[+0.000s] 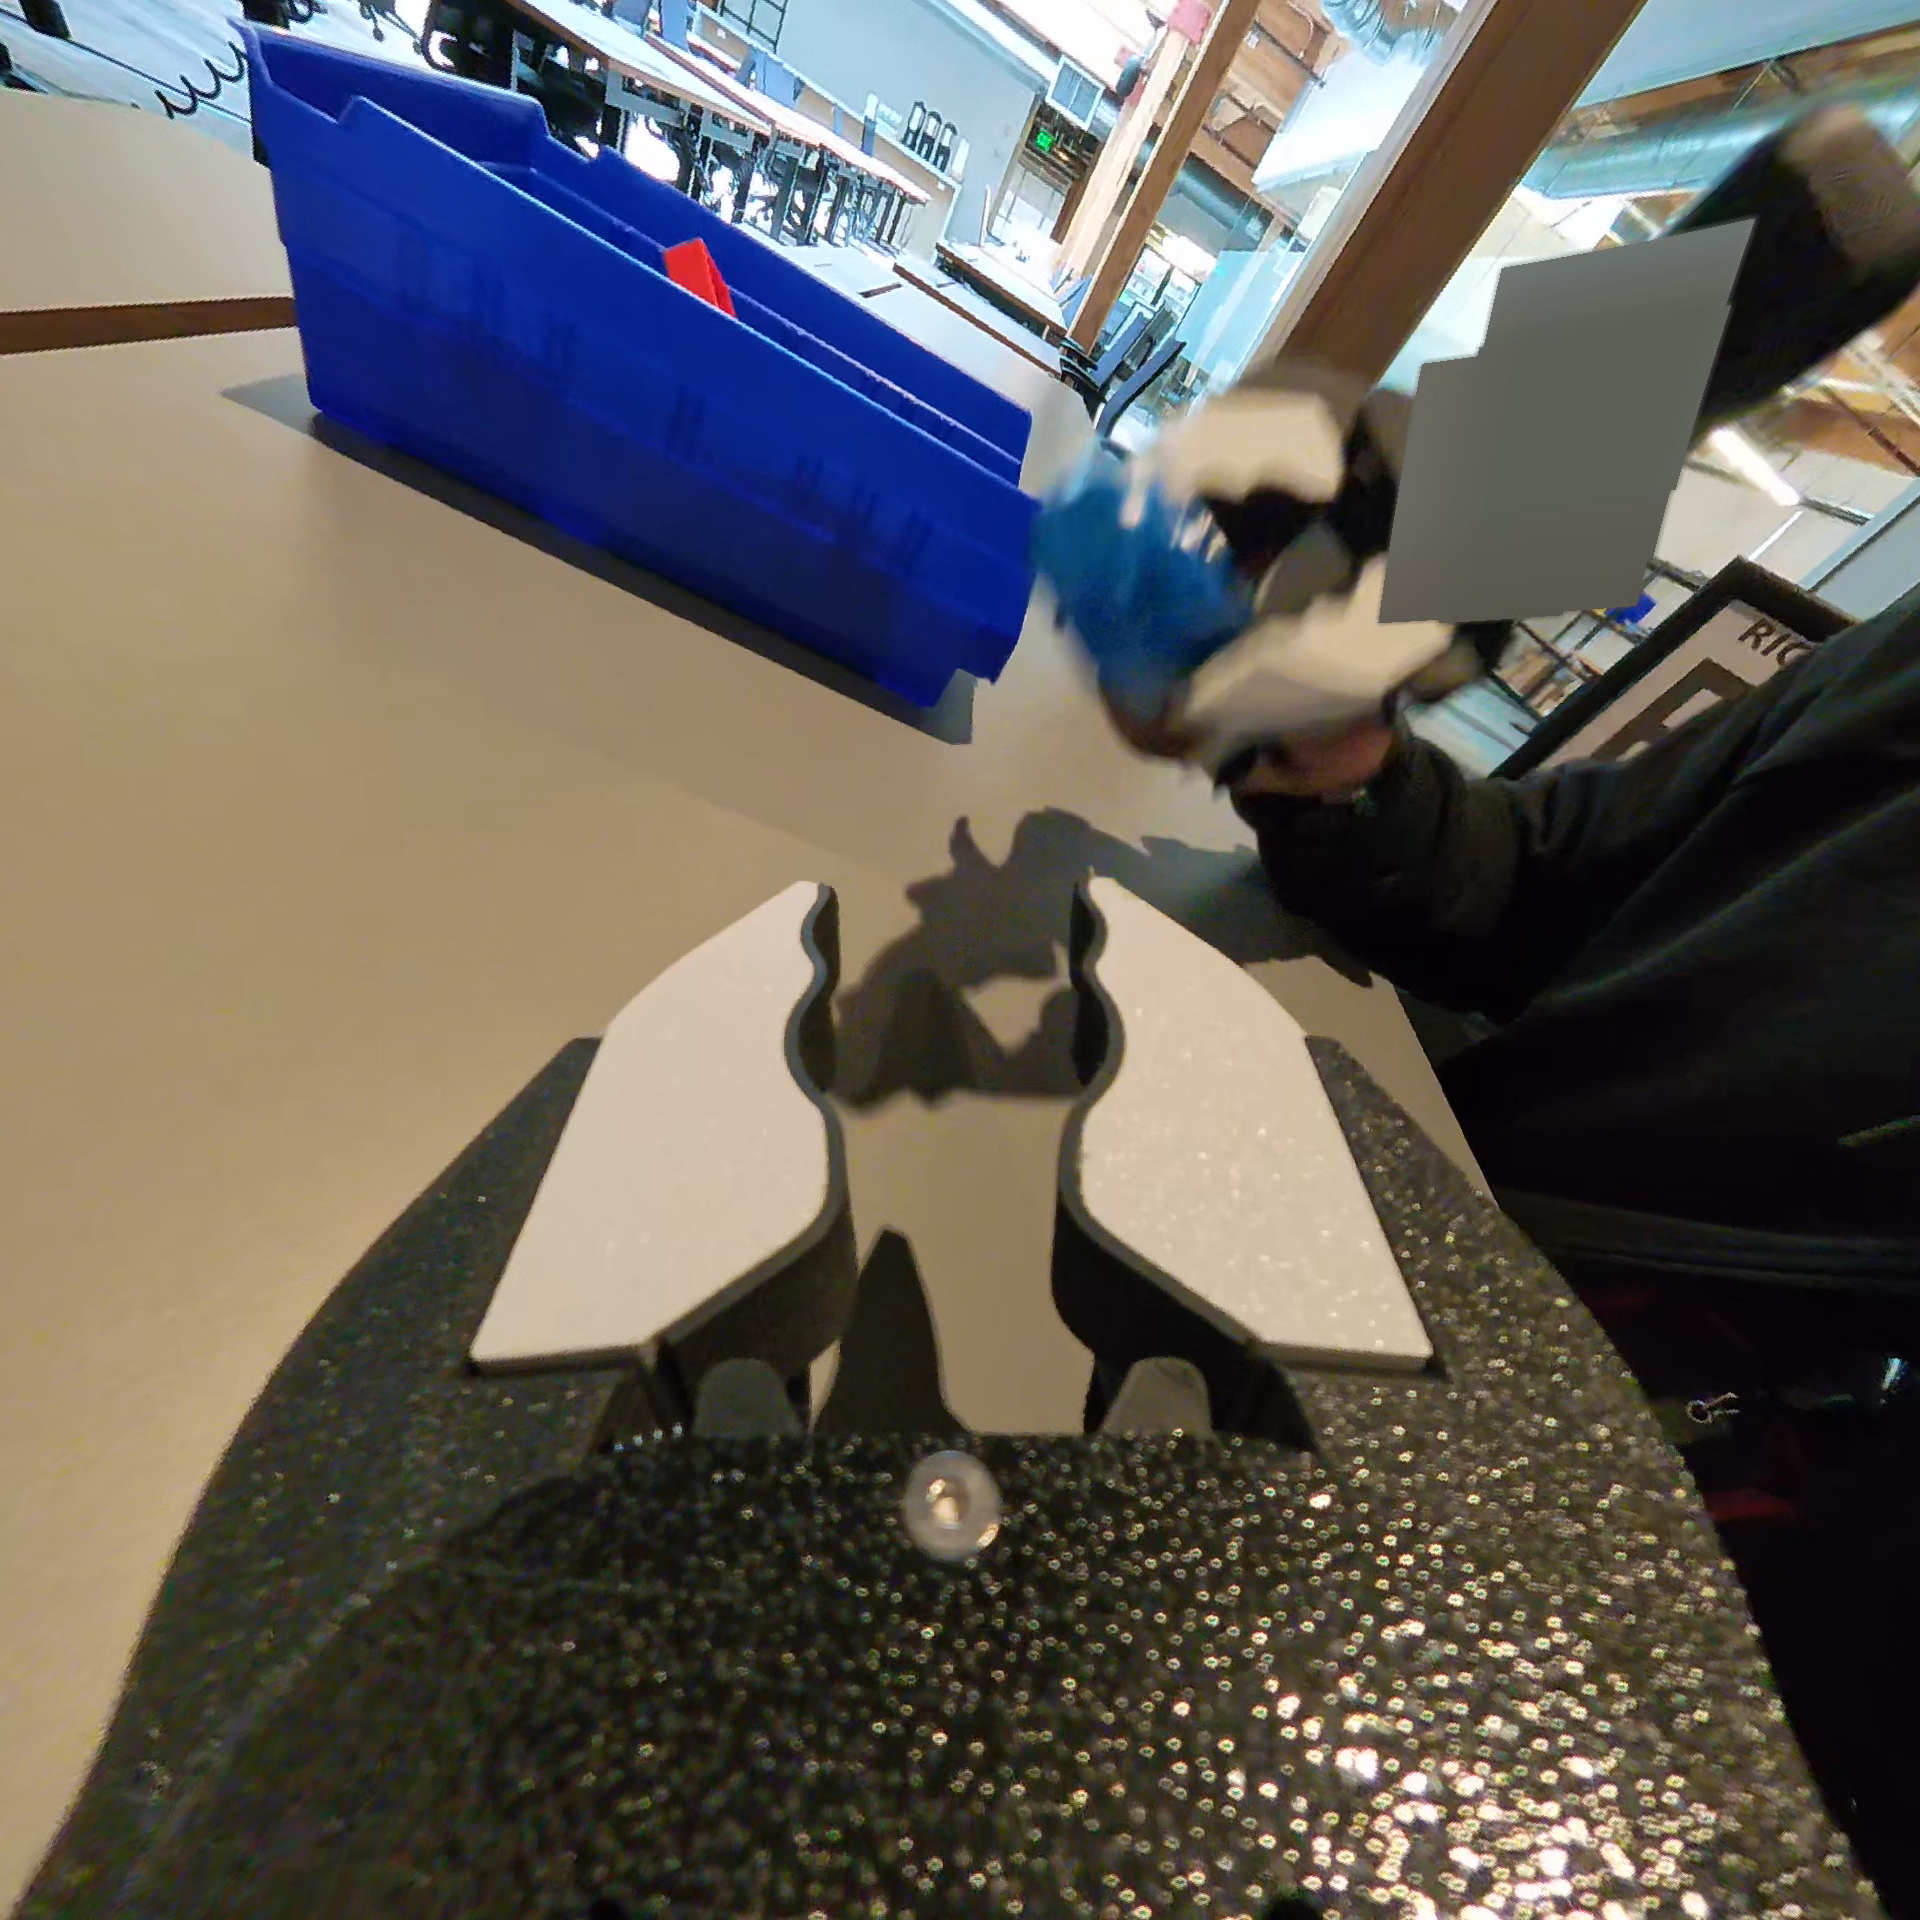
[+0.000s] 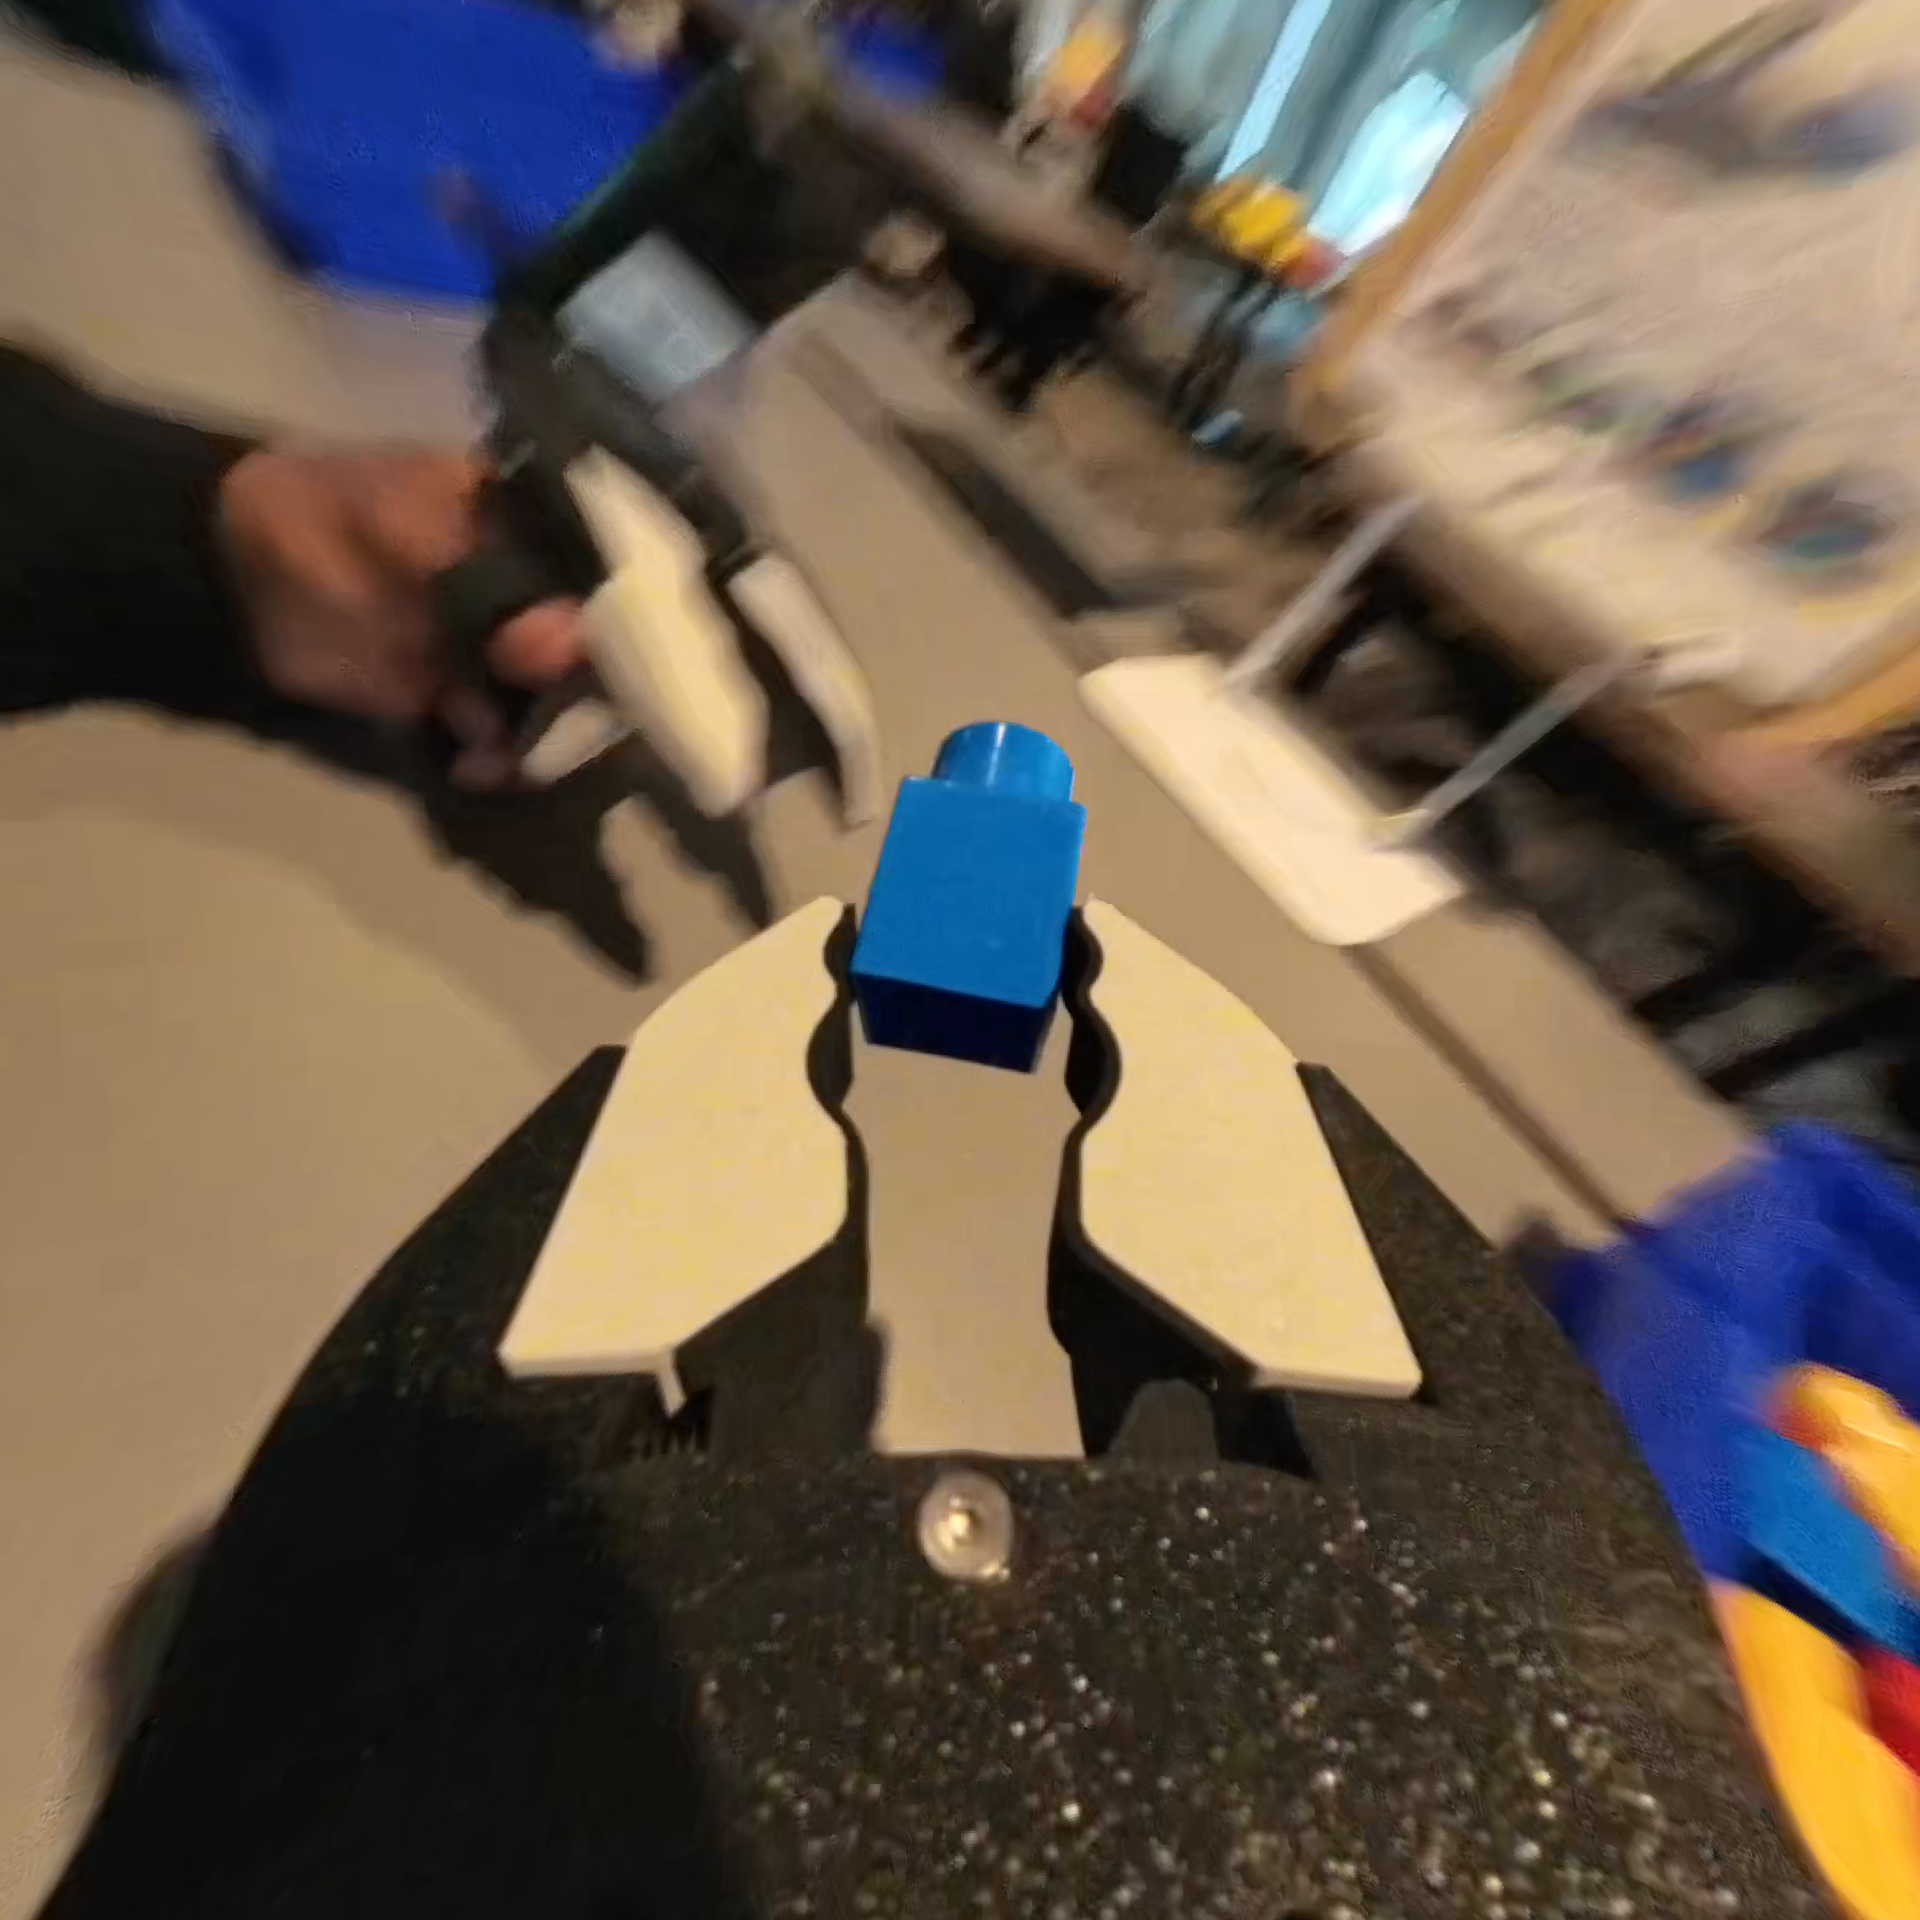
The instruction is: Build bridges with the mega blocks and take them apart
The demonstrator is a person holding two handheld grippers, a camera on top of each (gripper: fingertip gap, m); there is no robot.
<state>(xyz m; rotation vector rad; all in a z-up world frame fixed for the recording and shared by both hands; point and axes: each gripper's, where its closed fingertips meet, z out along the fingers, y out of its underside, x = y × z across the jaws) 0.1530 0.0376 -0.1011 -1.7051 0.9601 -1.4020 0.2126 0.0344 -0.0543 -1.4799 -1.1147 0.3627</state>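
Observation:
My right gripper (image 2: 961,914) is shut on a small blue one-stud block (image 2: 961,925), stud pointing away, held above the tan table. The left wrist view shows that gripper (image 1: 1195,613) blurred, with the blue block (image 1: 1127,592) in it, near the right end of the blue bin. My left gripper (image 1: 951,904) is open and empty, low over the table. It also shows in the right wrist view (image 2: 779,717), held by a hand, to the left of and beyond the block. A red block (image 1: 701,272) pokes up inside the blue bin (image 1: 644,447).
The blue bin stands at the back of the tan table (image 1: 312,831). A blurred pile of blue, yellow and red blocks (image 2: 1808,1507) lies at the right edge. A person's dark sleeve (image 1: 1610,831) crosses the right side. A white chair (image 2: 1268,800) stands beyond the table edge.

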